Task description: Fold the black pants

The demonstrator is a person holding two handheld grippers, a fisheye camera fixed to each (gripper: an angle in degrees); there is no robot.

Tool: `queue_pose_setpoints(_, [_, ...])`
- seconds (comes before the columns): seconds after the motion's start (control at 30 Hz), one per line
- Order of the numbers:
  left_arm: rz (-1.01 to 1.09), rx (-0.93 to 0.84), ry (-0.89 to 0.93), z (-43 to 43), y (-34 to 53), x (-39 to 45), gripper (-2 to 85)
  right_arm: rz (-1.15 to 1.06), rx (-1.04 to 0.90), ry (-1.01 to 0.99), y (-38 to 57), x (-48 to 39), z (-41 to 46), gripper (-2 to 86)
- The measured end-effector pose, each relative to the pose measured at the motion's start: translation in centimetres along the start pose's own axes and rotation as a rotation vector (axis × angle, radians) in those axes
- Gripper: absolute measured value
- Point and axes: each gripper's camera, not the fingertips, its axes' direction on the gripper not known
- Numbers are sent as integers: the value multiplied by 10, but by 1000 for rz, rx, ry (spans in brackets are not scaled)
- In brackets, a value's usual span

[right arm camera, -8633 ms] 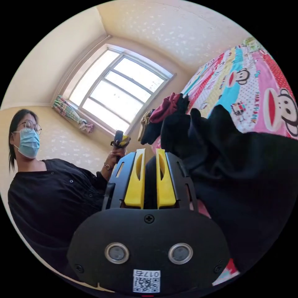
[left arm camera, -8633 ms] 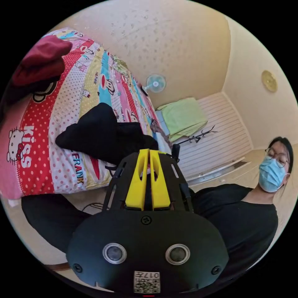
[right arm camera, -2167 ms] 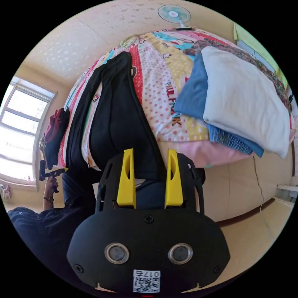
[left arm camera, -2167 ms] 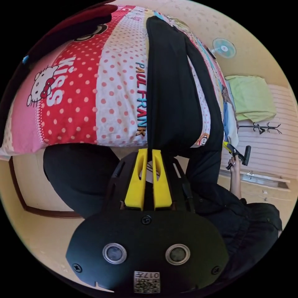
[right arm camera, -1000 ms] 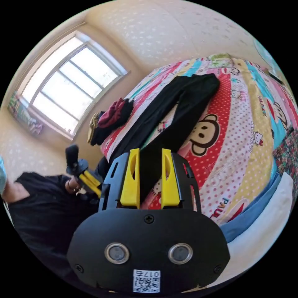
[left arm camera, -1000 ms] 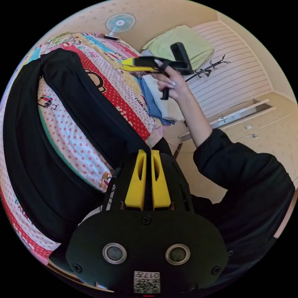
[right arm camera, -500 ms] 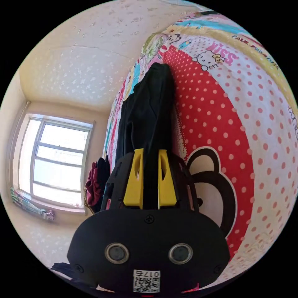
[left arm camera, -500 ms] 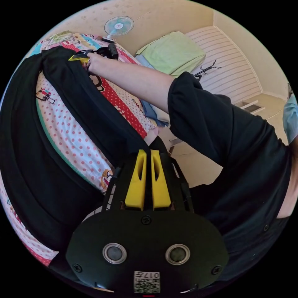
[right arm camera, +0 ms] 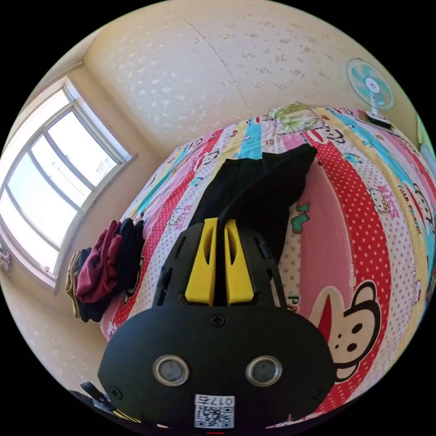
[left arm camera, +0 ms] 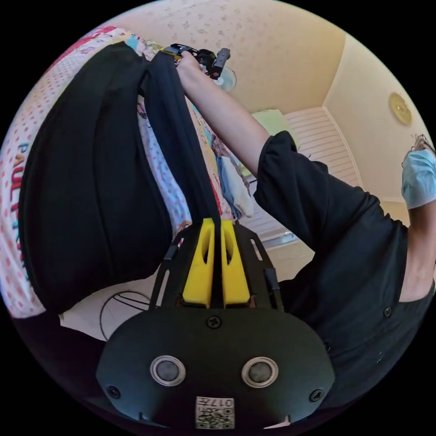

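Up close in the left gripper view, the left tool (left arm camera: 216,223) pinches a strip of the black pants (left arm camera: 91,181), which lie on the bed (left arm camera: 159,154); its sheet reads "PAUL". Across in the right gripper view, the right tool (right arm camera: 218,225) clamps the pants' fold on the bedsheet, printed "PAUL FRANK" and "KISS".

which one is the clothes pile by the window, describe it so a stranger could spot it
Start at the bed with the cartoon-print sheet in the right gripper view and follow its edge toward the window. The clothes pile sits on that edge. Unlike the black pants spread mid-bed, it is a bunched heap with maroon fabric on top.
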Motion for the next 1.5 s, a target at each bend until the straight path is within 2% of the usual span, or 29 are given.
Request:
queue_pose_setpoints(0.2, [-85, 98, -118, -56, 36, -22, -5, -142, -161, 39, 39, -86, 112, 31])
queue_pose_setpoints(0.33, [-126, 117, -81, -74, 61, -40, -1, -234, -220, -95, 57, -105, 119, 45])
queue_pose_setpoints(0.47, [-199, 85, -150, -78, 71, -55, 20, -360, -332, -272, 83, -102, 73, 83])
queue_pose_setpoints(0.53, [-191, 150, -161, -96, 67, -55, 59, -394, -325, -309, 111, -89, 41, 85])
queue_pose_setpoints(0.63, [-153, 208, -273, -115, 48, -51, 92, -338, -291, -211, 169, -52, -10, 86])
queue_pose_setpoints(0.77, [-128, 172, -312, -109, 4, -60, 121, -96, -306, -191, 264, 7, -45, 112])
queue_pose_setpoints(0.83, [-113, 91, -278, -84, -27, -70, 123, -14, -321, -278, 303, 18, -45, 119])
queue_pose_setpoints(0.87, [-117, 62, -272, -76, -33, -72, 122, 1, -246, -345, 323, 19, -53, 115])
queue_pose_setpoints(0.97, [-153, -5, -347, -50, -44, -71, 71, 60, -320, -418, 342, 21, -59, 60])
queue_pose_setpoints(1.13, [6, -151, -207, -27, -16, -28, 40, -69, -369, -356, 351, 16, -111, 39])
queue_pose_setpoints(1.23, [-42, -252, -194, -2, 5, -28, 45, -155, -490, -273, 379, 17, -134, 37])
queue_pose_setpoints(1.33, [-68, -193, -264, -1, 14, -29, 80, -95, -558, -159, 396, 41, -141, 39])
queue_pose_setpoints(1.43, [-11, -36, -233, -20, 4, -24, 76, -37, -483, -200, 364, 63, -150, 52])
queue_pose_setpoints(1.5, [11, 33, -256, -29, -12, -22, 72, -50, -387, -253, 311, 64, -147, 69])
